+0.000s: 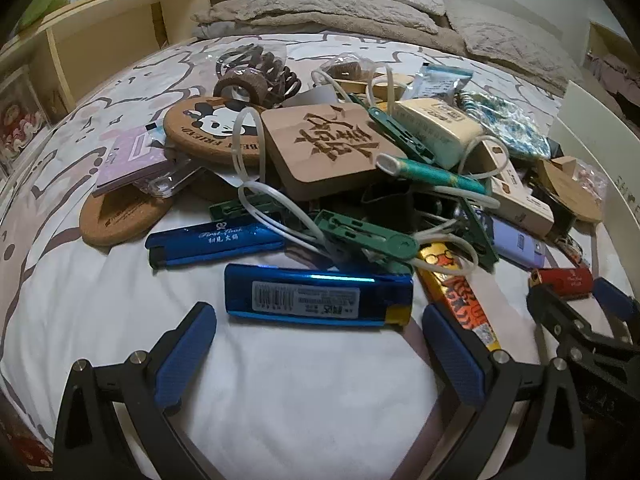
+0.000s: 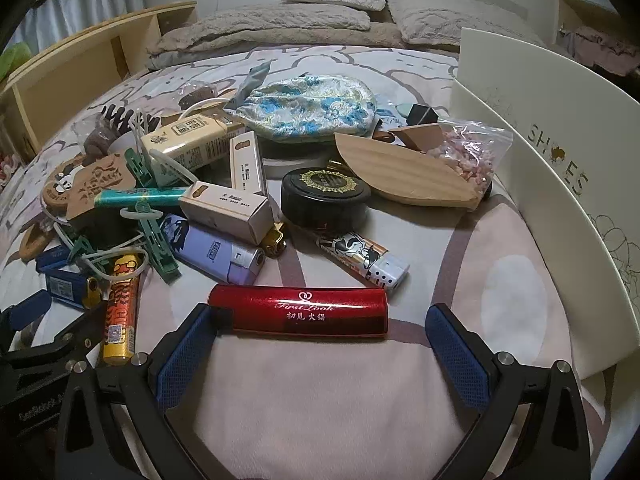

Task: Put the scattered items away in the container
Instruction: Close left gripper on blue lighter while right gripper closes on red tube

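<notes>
The left claw [image 1: 318, 344] hangs low over the bed [image 1: 280, 392], its blue pads spread wide apart and gripping nothing. Just beyond them lies a blue lighter [image 1: 318, 300], label side up, crosswise to the fingers and not touching either pad. A second blue lighter [image 1: 212, 242] lies a little farther off to the left, and an orange lighter [image 1: 456, 292] runs along the right pad's outer side. Behind them is the heap — a square wooden coaster [image 1: 332, 148] with a carved character, a round cork coaster [image 1: 212, 128] with a panda, green clips [image 1: 368, 236] and white loops of cord [image 1: 272, 200] tangled together.

The right claw [image 2: 320, 344] is likewise wide open and empty over the bed. A red lighter [image 2: 298, 310] lies crosswise between its pads; its left end is touching or almost touching the left pad, while the right end is clear of the other. Farther off sit a purple lighter [image 2: 216, 250], a black round tin [image 2: 325, 196] and a flowered pouch [image 2: 312, 108]. The white shoe box [image 2: 552, 184] stands at the right edge of the bed, near the right claw.
</notes>
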